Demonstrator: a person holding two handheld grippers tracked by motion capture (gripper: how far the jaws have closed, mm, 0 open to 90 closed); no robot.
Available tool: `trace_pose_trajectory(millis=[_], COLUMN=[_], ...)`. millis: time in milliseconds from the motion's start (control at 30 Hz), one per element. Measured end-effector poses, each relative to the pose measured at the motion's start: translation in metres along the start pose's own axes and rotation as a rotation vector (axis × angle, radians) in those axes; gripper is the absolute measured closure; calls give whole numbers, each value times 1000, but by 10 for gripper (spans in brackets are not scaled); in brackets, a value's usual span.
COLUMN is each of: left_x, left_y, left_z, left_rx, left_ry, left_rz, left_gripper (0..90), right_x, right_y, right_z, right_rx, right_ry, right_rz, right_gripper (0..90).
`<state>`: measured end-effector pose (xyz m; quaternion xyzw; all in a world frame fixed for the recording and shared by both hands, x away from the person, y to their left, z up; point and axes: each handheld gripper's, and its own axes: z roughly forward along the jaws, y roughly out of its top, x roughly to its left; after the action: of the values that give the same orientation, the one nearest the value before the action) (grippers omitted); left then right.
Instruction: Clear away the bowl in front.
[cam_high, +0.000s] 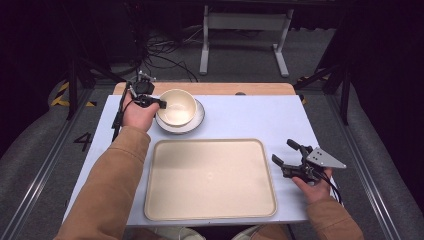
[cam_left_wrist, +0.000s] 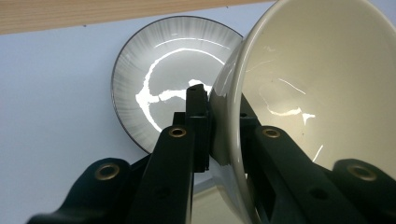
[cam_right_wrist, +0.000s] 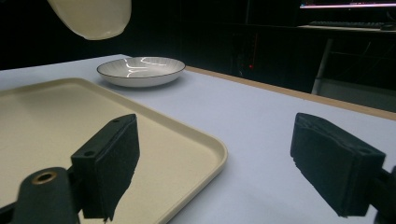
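Observation:
A cream bowl (cam_high: 177, 106) hangs above a white plate with a dark rim (cam_high: 199, 119) at the back left of the table. My left gripper (cam_high: 159, 103) is shut on the bowl's left rim; in the left gripper view the jaws pinch the bowl (cam_left_wrist: 317, 84) wall, with the plate (cam_left_wrist: 159, 93) below on the table. From the right gripper view the lifted bowl (cam_right_wrist: 91, 17) floats clear above the plate (cam_right_wrist: 140, 70). My right gripper (cam_high: 286, 156) stands open at the right of the beige tray (cam_high: 210, 177), nothing between its pads (cam_right_wrist: 114, 158).
The beige tray (cam_right_wrist: 196, 144) lies in the middle front of the pale blue table (cam_high: 250, 115). A wooden strip (cam_high: 225, 88) runs along the far edge. Beyond it stand a white frame's legs (cam_high: 240, 30) and cables on the floor.

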<state>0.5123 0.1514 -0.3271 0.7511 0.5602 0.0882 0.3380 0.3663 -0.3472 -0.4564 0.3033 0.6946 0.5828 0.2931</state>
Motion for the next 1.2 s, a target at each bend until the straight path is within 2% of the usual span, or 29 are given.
trace_pose_trajectory(millis=[33, 100, 167, 233, 467, 600, 633, 700, 767, 1200], left_x=[-1, -5, -7, -12, -33, -43, -45, -50, -55, -88], left_y=[-1, -2, -2, -4, -9, -12, -13, -15, -16, -30], left_z=[-1, -3, -4, -7, -15, -17, -17, -17, -18, -22], left_rx=[1, 7, 7, 17, 44, 59, 68, 79, 91, 147], left_ry=[-5, -19, -23, -46, -91, -110, -120, -127, -134, -180], left_rz=[5, 45, 46, 88, 168, 194, 217, 232, 263, 370], left_gripper=[828, 829, 829, 829, 829, 829, 829, 829, 829, 829], right_x=[0, 0, 0, 0, 0, 0, 0, 0, 0, 0], right_y=[0, 0, 0, 0, 0, 0, 0, 0, 0, 1], right_z=[0, 0, 0, 0, 0, 0, 0, 1, 1, 1], right_rx=[0, 0, 0, 0, 1, 2, 3, 4, 5, 14], right_ry=[0, 0, 0, -1, 0, 0, 1, 2, 3, 4], right_rz=[0, 0, 0, 0, -2, -1, -1, -2, -3, -4], right_gripper=[161, 161, 161, 161, 161, 161, 161, 161, 162, 160])
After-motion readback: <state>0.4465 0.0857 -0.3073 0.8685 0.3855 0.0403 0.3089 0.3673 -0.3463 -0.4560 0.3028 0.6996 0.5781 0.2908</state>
